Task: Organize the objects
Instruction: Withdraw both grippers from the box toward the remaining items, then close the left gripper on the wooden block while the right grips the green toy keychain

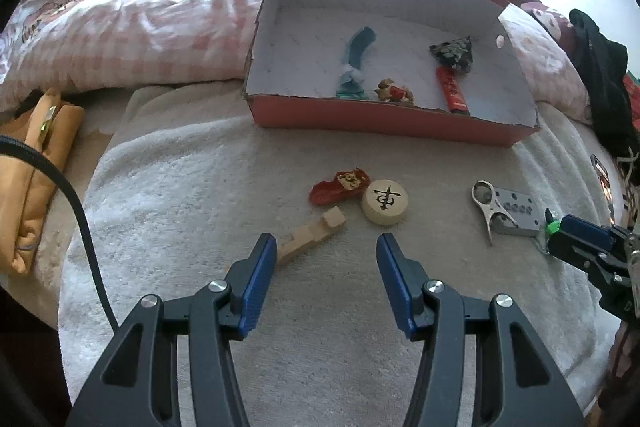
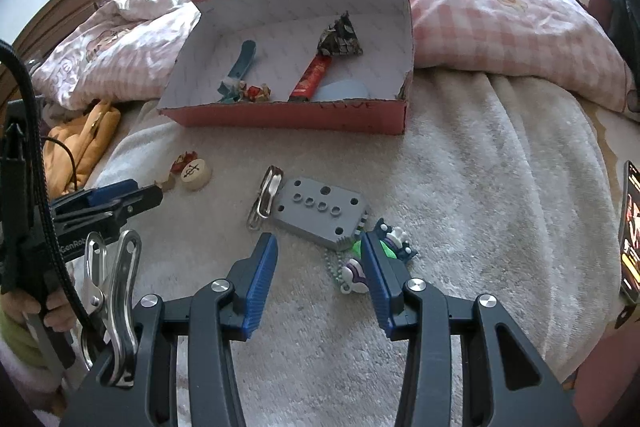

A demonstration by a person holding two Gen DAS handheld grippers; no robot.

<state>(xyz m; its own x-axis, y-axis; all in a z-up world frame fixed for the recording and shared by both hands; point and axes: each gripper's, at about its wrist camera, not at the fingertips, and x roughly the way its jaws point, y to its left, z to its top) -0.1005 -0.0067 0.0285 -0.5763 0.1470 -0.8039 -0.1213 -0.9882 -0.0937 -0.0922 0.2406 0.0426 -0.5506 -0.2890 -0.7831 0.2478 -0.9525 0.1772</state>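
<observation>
Both claws apart, empty: left claw point(image 1: 326, 247) over wooden block point(image 1: 312, 235), right claw point(image 2: 318, 247) by keychain toy point(image 2: 394, 241); straddle squarely, then lift into box point(image 2: 280, 115)

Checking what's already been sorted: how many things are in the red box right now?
5, though its near wall may hide more: a teal strip left, a small figurine, a red packet, a patterned pouch behind, a pale blue disc right.

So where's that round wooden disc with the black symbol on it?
The round wooden disc lies on the white towel just ahead of the left gripper, touching a red toy car, with a wooden block beside it.
</observation>
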